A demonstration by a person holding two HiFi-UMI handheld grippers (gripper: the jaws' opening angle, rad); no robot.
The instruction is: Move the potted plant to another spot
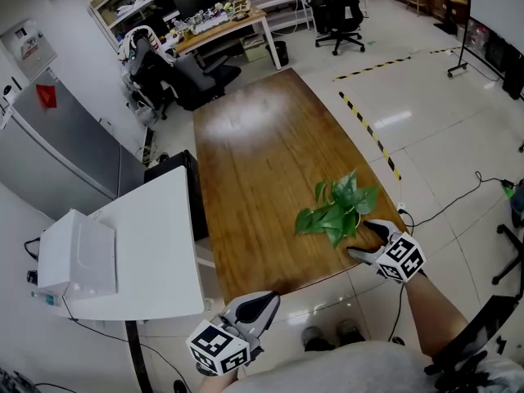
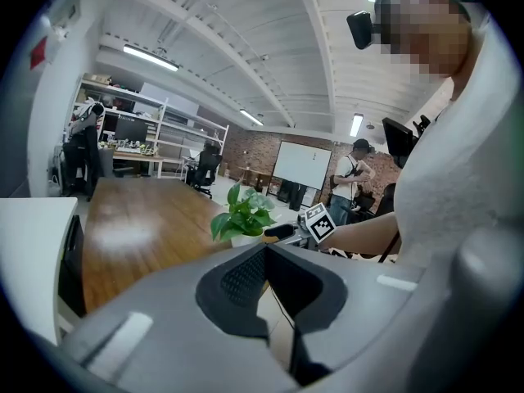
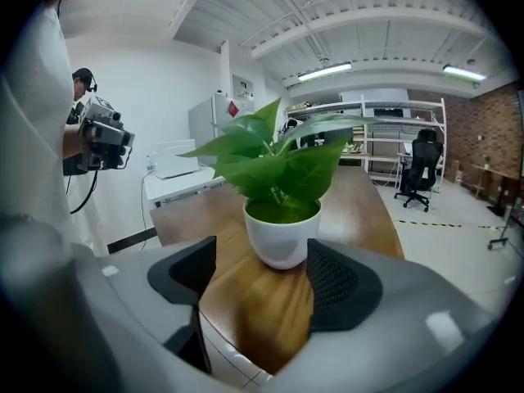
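- We are holding the right gripper (image 3: pixel 262 273) with its fingers (image 3: pixel 332 281) apart. The potted plant (image 3: pixel 281 234) is standing just ahead of them, ungripped.
- We should be easing forward until the pads flank the white pot, below the leaves.
- The left gripper (image 2: pixel 264 256) is idling, fingers together.
- The plant is sitting near the wooden counter's (image 1: pixel 262 162) near right corner, with a white table (image 1: pixel 155 244) beside it and an office chair (image 1: pixel 340 6) beyond.

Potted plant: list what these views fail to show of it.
- Right gripper view: the pot has its lower right side behind a pad of the right gripper.
- Left gripper view: pot mostly behind the left gripper.
- Head view: pot buried under the leaves.
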